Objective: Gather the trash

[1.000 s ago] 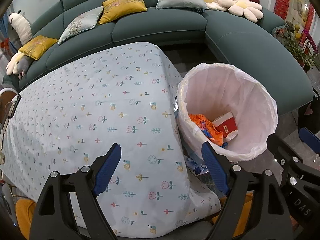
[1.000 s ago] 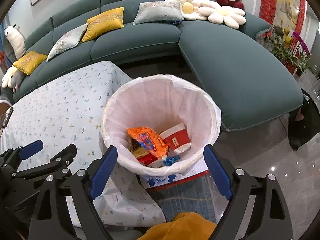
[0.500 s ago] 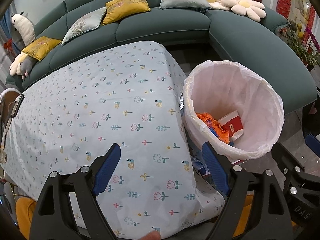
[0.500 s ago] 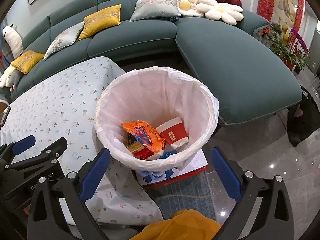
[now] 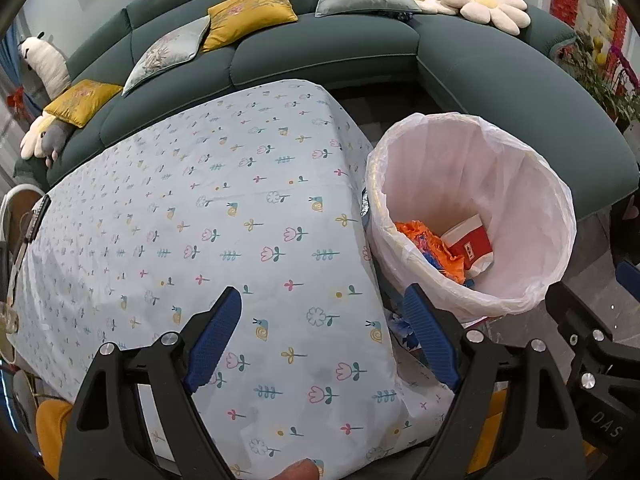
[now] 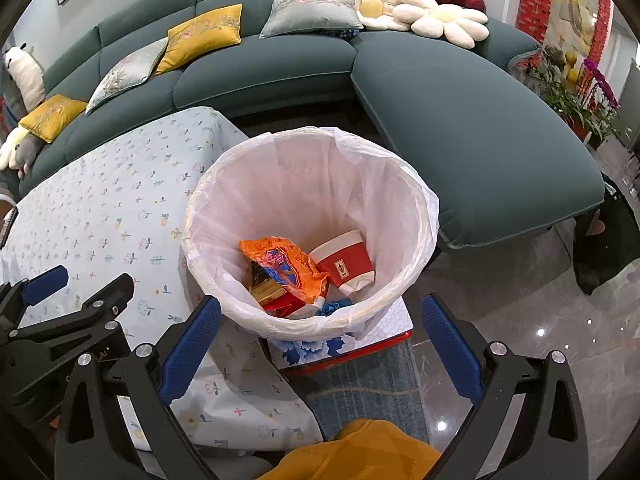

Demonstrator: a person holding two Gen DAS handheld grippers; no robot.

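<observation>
Right gripper (image 6: 320, 344) is wide and empty; its jaws have just been opening, with nothing between them. Left gripper (image 5: 322, 336) is also wide and empty over the tablecloth (image 5: 200, 220). At 12 o'clock from the right gripper, the trash bin (image 6: 420, 216) holds the orange wrapper (image 6: 280, 260) and red cup (image 6: 344, 264). Risk: the bin sits on a box (image 6: 384, 328), so a knock on its rim could tip it. Versus earlier: right jaws stand wider; bin contents unchanged.
</observation>
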